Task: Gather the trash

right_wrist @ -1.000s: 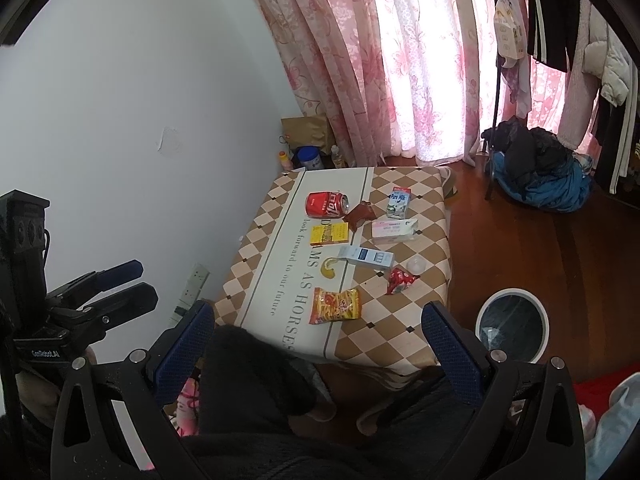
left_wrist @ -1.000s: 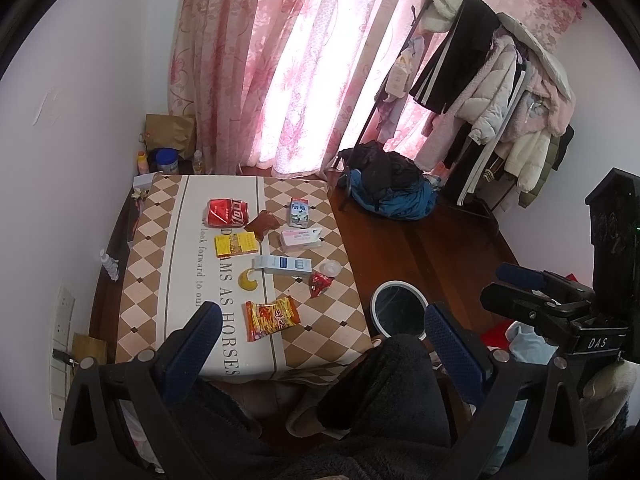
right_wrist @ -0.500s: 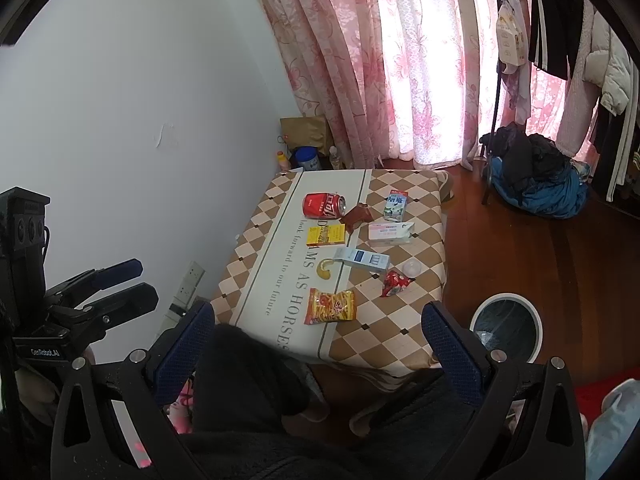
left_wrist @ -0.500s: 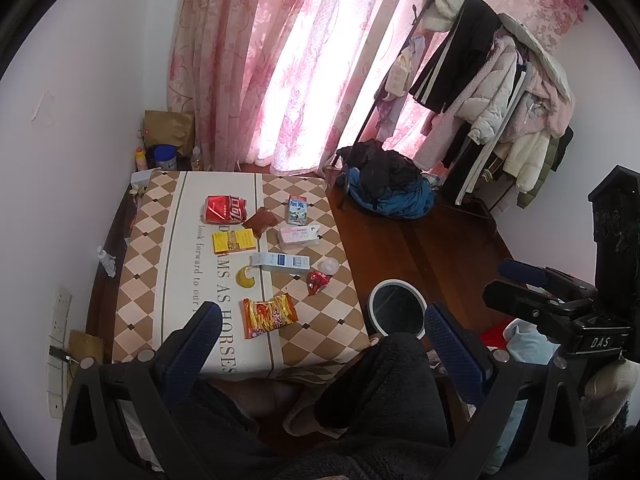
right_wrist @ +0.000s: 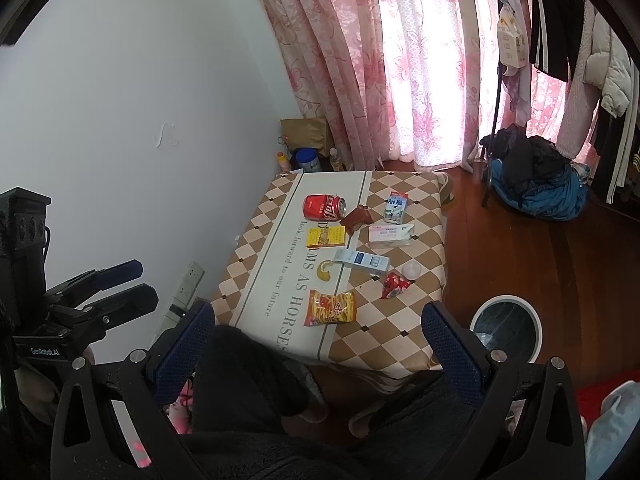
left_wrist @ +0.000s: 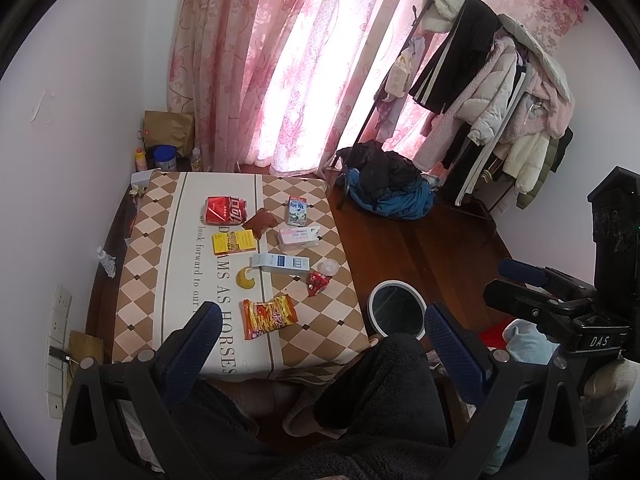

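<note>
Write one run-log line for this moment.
left gripper: open, empty | right gripper: open, empty | table: trash uncollected | snack bag nearest | bin on floor

Both the left gripper and right gripper hover high above the table, jaws spread wide, gripping nothing.

Table's near edge lost behind dark knees

I can't read the snack bag print; bin contents at lower right blur together.
</note>
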The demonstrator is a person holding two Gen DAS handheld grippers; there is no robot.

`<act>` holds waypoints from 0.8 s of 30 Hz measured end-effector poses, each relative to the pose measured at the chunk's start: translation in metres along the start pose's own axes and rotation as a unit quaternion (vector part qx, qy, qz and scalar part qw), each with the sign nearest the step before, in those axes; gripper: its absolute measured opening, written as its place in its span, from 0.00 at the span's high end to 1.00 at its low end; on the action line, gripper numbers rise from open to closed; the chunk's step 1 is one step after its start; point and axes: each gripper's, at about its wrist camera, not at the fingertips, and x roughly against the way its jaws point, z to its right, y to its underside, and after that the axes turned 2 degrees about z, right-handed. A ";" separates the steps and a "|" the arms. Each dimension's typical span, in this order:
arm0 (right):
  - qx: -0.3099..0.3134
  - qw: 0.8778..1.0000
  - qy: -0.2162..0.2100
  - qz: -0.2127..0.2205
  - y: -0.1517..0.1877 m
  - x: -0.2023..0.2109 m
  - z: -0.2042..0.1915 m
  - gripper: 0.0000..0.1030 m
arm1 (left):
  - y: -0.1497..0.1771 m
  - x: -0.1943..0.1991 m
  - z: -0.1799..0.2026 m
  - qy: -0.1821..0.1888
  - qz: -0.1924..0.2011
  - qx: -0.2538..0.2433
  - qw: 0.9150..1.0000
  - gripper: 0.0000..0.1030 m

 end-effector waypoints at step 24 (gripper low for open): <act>0.000 1.000 -0.003 -0.001 -0.003 -0.003 0.000 0.00 | 0.000 -0.002 0.002 -0.002 -0.001 0.002 1.000 0.00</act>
